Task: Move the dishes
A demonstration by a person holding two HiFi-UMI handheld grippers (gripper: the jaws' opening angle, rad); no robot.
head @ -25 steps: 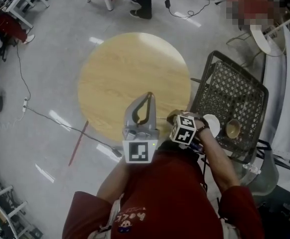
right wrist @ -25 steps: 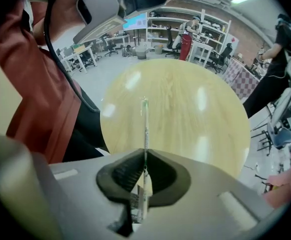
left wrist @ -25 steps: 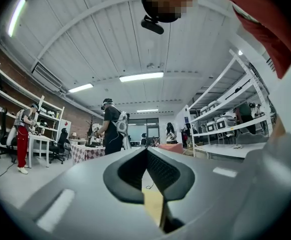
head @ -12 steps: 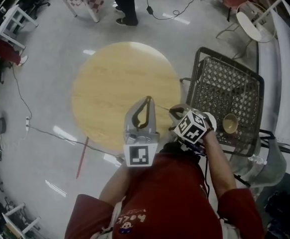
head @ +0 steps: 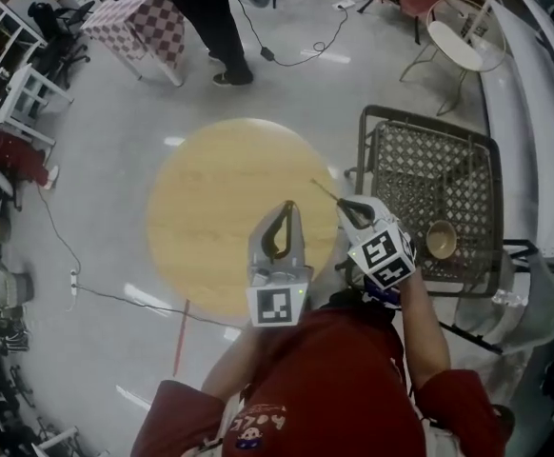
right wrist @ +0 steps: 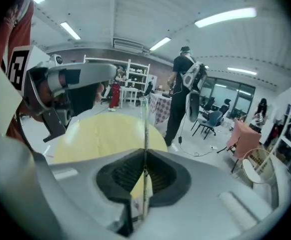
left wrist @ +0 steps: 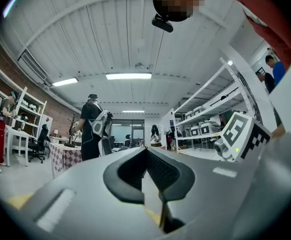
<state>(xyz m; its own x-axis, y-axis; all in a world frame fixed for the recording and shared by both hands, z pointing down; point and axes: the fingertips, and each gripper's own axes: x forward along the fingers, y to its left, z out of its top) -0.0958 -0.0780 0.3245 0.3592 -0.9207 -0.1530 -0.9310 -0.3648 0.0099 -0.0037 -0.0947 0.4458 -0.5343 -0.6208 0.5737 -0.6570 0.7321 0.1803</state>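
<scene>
Transfer, I judge: my right gripper (head: 343,204) pinches a thin stick (right wrist: 145,129), next lowering onto the round table (head: 215,193); my left gripper (head: 285,207) is closed, empty.

Ceiling strip lights (left wrist: 128,76), fisheye warp, dark corners

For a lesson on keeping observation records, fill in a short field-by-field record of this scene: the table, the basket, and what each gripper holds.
Table: round wooden table
Basket: dark wire-mesh basket to the right of the table, with a brown bowl inside
Left gripper: jaws shut, nothing between them, over the table's near edge
Right gripper: shut on a thin rod, possibly a chopstick, pointing toward the table
Bystander: person standing beyond the table
</scene>
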